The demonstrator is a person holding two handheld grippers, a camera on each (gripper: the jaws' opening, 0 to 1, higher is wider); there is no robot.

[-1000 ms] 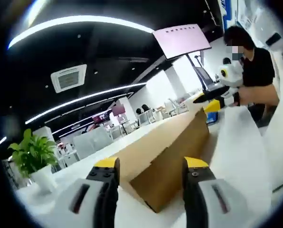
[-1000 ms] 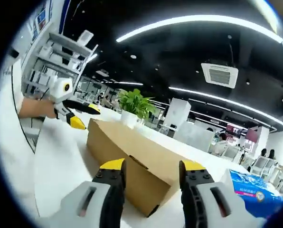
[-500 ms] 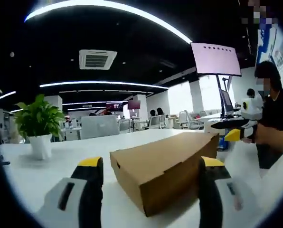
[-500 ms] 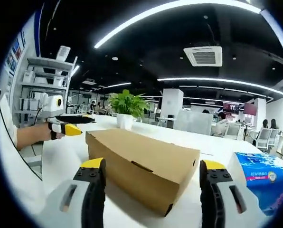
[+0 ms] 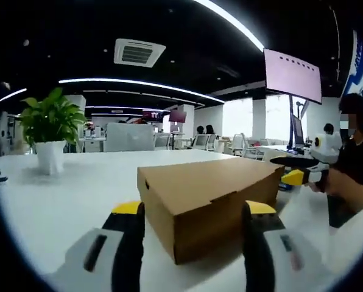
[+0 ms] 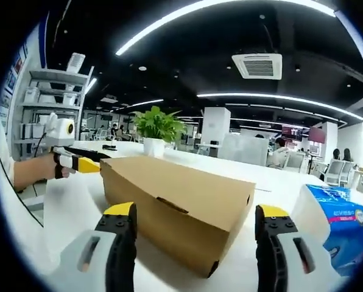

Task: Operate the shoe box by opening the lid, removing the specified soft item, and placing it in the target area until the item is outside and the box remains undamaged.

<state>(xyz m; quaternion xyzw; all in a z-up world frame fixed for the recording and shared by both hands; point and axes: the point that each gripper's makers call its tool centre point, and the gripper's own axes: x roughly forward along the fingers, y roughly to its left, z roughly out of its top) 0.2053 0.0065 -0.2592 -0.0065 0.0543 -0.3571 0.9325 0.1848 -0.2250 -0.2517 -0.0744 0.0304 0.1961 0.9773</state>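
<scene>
Lying closed, plain brown cardboard shoe box (image 6: 181, 213), both hand-held grippers (image 5: 193, 213) (image 6: 193, 213) spread

Left tool (image 5: 192, 210): your jaws stand wide apart, yellow tips up, gripping nothing, held low and roughly level. Right tool (image 6: 195, 214): same posture, jaws spread wide, nothing between them, also low and level. In the left gripper view your right tool (image 5: 298, 173) comes in from the right, yellow tip pointing left, with your hand (image 5: 334, 182) wrapped behind it. In the right gripper view your left tool (image 6: 84, 161) enters from the left, held in your hand (image 6: 32, 170), forearm bare.
</scene>
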